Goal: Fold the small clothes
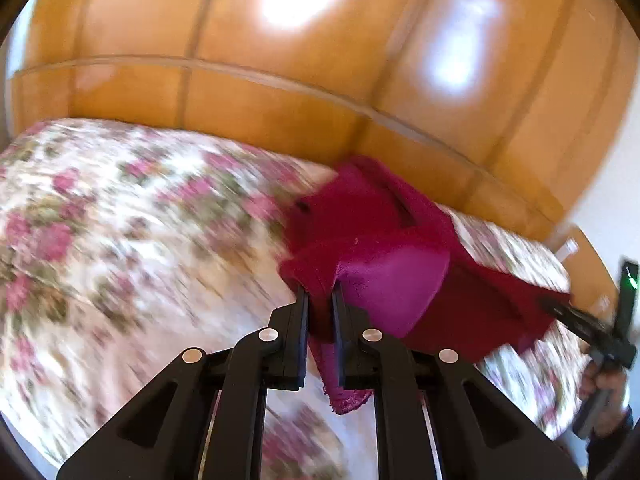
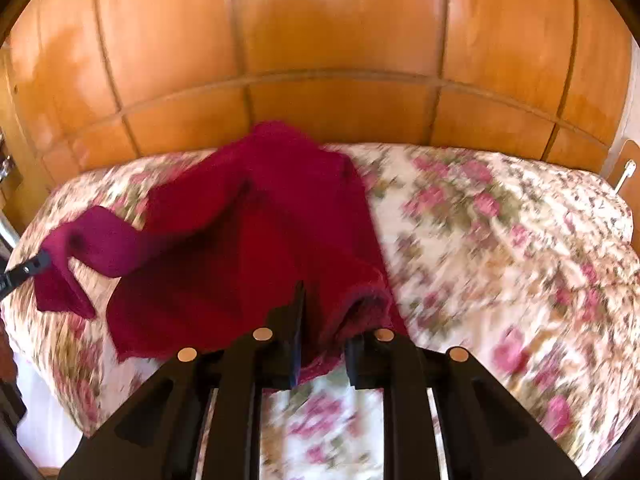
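Observation:
A small dark red knitted garment (image 1: 380, 236) hangs in the air above the flowered bed, stretched between both grippers. My left gripper (image 1: 320, 292) is shut on one edge of it, with cloth pinched between its fingers and an end hanging below. My right gripper (image 2: 320, 308) is shut on the opposite edge of the garment (image 2: 256, 248); cloth covers its right finger. The right gripper also shows in the left wrist view (image 1: 560, 306), and the left gripper shows at the left edge of the right wrist view (image 2: 40, 260). Both views are motion blurred.
The bed has a white cover with pink flowers (image 1: 120, 240), also seen in the right wrist view (image 2: 500, 240). A tall orange wooden headboard wall (image 2: 320, 60) stands behind it. A wooden side panel with a white cable (image 2: 626, 168) is at the far right.

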The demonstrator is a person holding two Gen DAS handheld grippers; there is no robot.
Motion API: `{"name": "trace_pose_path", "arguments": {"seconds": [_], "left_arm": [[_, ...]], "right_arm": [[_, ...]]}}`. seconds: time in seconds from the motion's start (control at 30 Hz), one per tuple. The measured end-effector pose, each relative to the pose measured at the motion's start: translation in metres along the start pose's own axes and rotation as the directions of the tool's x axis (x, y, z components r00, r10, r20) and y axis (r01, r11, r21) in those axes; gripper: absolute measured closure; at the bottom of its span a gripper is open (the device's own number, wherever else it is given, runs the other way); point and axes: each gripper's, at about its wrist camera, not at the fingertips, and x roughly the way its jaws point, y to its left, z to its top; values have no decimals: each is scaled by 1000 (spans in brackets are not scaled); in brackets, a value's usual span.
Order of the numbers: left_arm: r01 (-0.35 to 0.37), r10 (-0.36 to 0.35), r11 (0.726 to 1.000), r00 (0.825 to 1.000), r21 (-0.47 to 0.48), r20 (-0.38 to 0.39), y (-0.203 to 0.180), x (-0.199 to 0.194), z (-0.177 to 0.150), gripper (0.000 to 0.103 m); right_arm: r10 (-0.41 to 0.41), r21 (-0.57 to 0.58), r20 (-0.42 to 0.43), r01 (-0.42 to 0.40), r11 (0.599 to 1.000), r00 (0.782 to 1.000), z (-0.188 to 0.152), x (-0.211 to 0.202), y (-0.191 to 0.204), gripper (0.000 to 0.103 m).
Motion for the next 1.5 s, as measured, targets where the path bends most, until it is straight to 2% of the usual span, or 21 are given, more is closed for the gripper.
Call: {"name": "trace_pose_path", "arguments": {"seconds": [0.17, 0.27, 0.37, 0.5, 0.53, 0.57, 0.6, 0.7, 0.77, 0.8, 0.83, 0.87, 0.9, 1.0, 1.07, 1.13, 1.23, 1.3, 1.37, 1.4, 1.5], "left_arm": [[-145, 146, 986, 989, -88, 1, 49, 30, 48, 94], [-260, 257, 955, 966, -145, -41, 81, 55, 71, 94], [-378, 360, 907, 924, -185, -125, 111, 82, 86, 92], [-392, 371, 899, 918, -194, -137, 124, 86, 89, 92], [-393, 375, 904, 918, -169, -130, 120, 85, 86, 75], [-372, 355, 915, 926, -158, -128, 115, 82, 81, 51], [-335, 319, 930, 940, -152, -116, 107, 75, 73, 45], [-235, 223, 967, 968, -102, -118, 83, 64, 51, 45], [-108, 92, 989, 983, -97, -157, 66, 60, 30, 45], [-54, 36, 994, 983, -94, -178, 58, 59, 19, 45], [-11, -8, 996, 980, -90, -200, 50, 58, 9, 45], [33, -53, 996, 972, -87, -230, 42, 60, -4, 45], [66, -87, 994, 965, -91, -249, 36, 61, -13, 45], [146, -180, 980, 935, -133, -306, 20, 67, -40, 45], [179, -228, 969, 915, -173, -332, 12, 72, -52, 45], [203, -267, 956, 903, -213, -338, 5, 76, -59, 45], [230, -308, 939, 893, -256, -327, -4, 86, -61, 45], [227, -309, 937, 891, -264, -331, -10, 93, -61, 52], [232, -314, 938, 883, -256, -349, -15, 99, -58, 80], [229, -304, 943, 886, -240, -350, -18, 97, -55, 86], [235, -299, 946, 898, -224, -321, -16, 83, -44, 93]], "right_arm": [[13, 70, -35, -11, 997, 999, 31, 20, -28, 88], [107, 262, -95, -79, 962, 990, 39, 47, -63, 86], [-18, 237, -145, 53, 970, 989, 38, 67, -77, 88], [-158, 232, -146, 189, 954, 977, 41, 81, -103, 92], [-196, 228, -142, 225, 947, 970, 44, 84, -110, 93], [-239, 222, -137, 265, 938, 961, 49, 86, -117, 93], [-283, 211, -130, 306, 928, 950, 54, 89, -125, 94], [-410, 193, -134, 429, 882, 902, 71, 103, -153, 94], [-432, 225, -152, 457, 861, 889, 75, 110, -171, 92], [-413, 244, -164, 442, 863, 896, 75, 113, -179, 75], [-363, 267, -181, 401, 876, 914, 73, 117, -187, 58], [-351, 288, -190, 394, 873, 917, 69, 116, -191, 23], [-376, 307, -179, 414, 857, 909, 61, 109, -193, 12], [-301, 306, -173, 341, 889, 938, 39, 93, -183, 12], [-151, 319, -172, 200, 926, 973, 10, 75, -170, 12], [5, 328, -182, 56, 943, 983, -14, 66, -155, 12], [148, 303, -229, -74, 950, 962, -48, 64, -123, 22], [183, 291, -262, -104, 951, 947, -60, 73, -106, 42], [191, 286, -281, -108, 952, 940, -68, 84, -91, 51], [170, 268, -277, -94, 959, 946, -68, 83, -84, 55], [212, 238, -267, -149, 960, 940, -58, 67, -66, 96]]}}
